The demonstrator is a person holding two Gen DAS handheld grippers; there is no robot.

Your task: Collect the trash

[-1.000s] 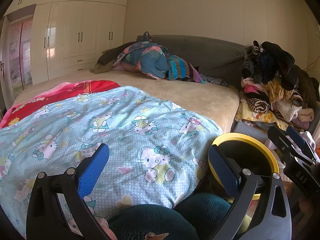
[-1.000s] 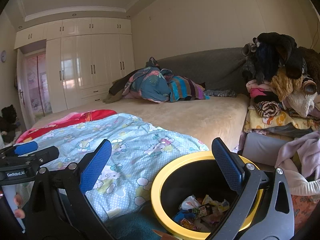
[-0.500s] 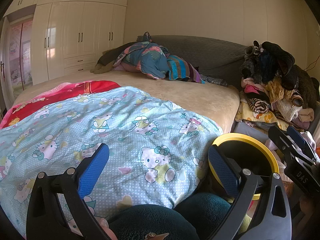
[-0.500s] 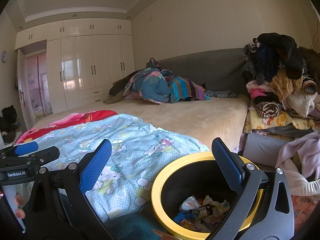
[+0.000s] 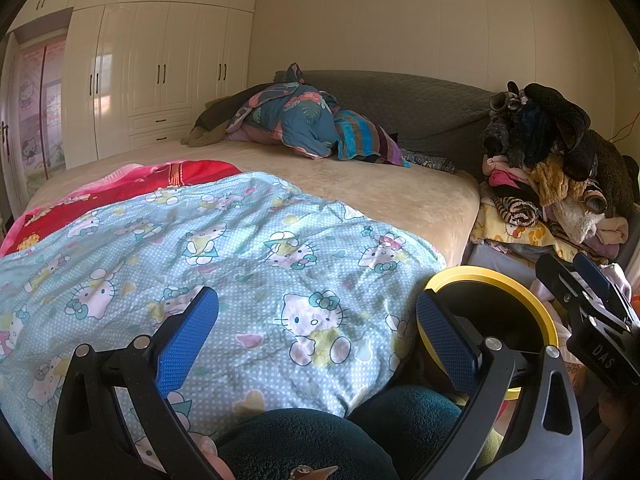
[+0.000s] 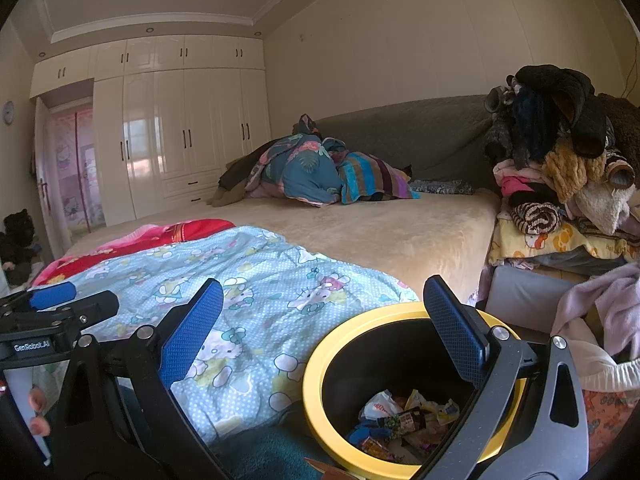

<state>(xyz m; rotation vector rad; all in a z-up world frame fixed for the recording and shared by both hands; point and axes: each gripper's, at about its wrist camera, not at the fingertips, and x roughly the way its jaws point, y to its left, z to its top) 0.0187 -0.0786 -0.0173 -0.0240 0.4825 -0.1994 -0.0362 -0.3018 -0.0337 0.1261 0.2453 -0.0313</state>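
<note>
Right up close, the left gripper [image 5: 316,336] hangs with its blue-padded jaws spread wide and nothing between them, poised over the pale blue cartoon-cat quilt [image 5: 224,264] at the near edge of the bed. The right gripper [image 6: 322,330] is just as wide apart and empty, hovering above the black round bin with the yellow rim [image 6: 320,354]. Down inside that bin lies the trash, a heap of crumpled colourful wrappers [image 6: 404,420], piled on the bottom. From the left wrist view the same bin [image 5: 536,312] sits just beside the quilt's corner, on the right, partly hidden behind the right-hand finger. A dark teal fleece [image 5: 312,440] bulges at the bottom of that view. Further on, a red blanket [image 5: 132,188] peeks out past the quilt, then the bare beige mattress [image 5: 380,192] stretches away. To the right, a stack of folded clothes and dark plush [image 6: 560,168] towers beside the bed. At the back, a bundle of blue floral and striped bedding [image 6: 320,172] leans on the grey headboard [image 6: 420,136], with cream wardrobe doors [image 6: 180,136] behind.
</note>
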